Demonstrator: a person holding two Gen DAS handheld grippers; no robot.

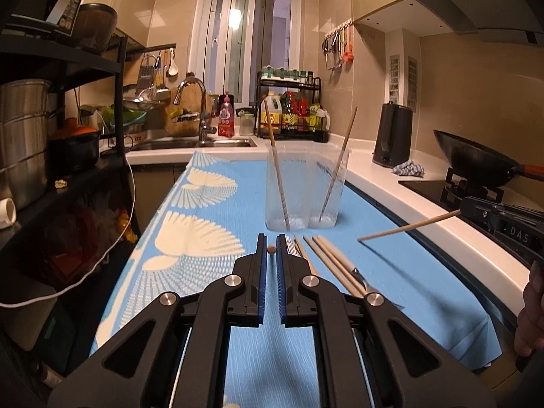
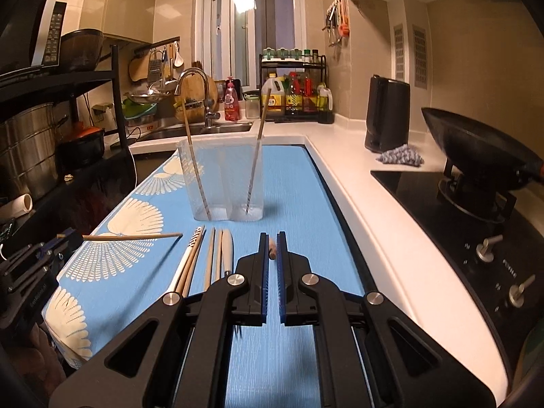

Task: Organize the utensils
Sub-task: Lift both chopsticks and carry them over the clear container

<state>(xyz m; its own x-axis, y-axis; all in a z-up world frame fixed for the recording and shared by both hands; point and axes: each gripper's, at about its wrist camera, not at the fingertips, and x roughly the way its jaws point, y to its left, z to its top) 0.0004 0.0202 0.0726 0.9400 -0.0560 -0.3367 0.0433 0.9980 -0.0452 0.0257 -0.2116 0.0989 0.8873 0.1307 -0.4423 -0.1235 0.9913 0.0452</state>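
Note:
A clear two-part plastic holder (image 1: 306, 190) (image 2: 222, 183) stands on the blue cloth (image 1: 210, 210) with one chopstick leaning in each part. Several chopsticks and utensils (image 1: 326, 261) (image 2: 210, 258) lie on the cloth in front of it. My left gripper (image 1: 271, 250) is shut on a wooden chopstick, seen end-on here and as a long stick (image 2: 132, 237) in the right wrist view. My right gripper (image 2: 272, 250) is shut on another chopstick, seen as a stick (image 1: 408, 227) in the left wrist view. Both are held above the cloth.
A white counter (image 2: 374, 210) with a black hob and wok (image 2: 482, 156) runs along the right. A black kettle (image 2: 387, 115) and grey rag sit behind. Sink, faucet (image 1: 193, 102) and condiment rack (image 1: 292, 108) are at the back. Black shelving with pots (image 1: 30, 136) stands left.

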